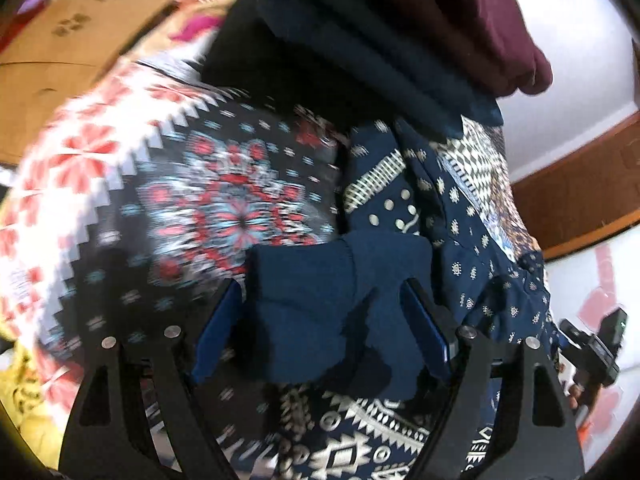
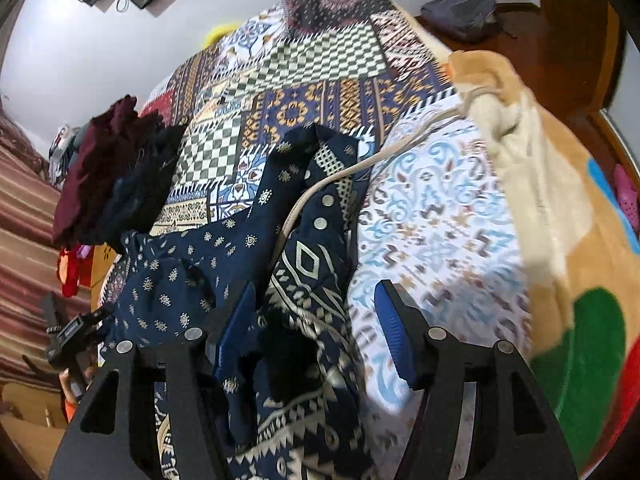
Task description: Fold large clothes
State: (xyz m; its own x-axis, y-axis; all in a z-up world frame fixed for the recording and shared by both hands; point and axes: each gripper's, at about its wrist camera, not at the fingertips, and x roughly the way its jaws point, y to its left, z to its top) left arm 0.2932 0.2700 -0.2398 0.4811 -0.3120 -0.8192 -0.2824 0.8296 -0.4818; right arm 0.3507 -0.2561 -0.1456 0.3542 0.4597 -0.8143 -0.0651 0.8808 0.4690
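Both grippers [image 1: 324,320] [image 2: 316,320] tilted down, jaws apart

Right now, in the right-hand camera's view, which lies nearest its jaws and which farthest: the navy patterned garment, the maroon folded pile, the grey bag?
1. Navy patterned garment: between the jaws.
2. Maroon folded pile: left, mid-bed.
3. Grey bag: floor, top right.

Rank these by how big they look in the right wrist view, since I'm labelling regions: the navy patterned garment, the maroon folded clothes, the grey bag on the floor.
1. navy patterned garment, largest, though nearest the camera
2. maroon folded clothes
3. grey bag, smallest, also farthest, so its true size is unsure
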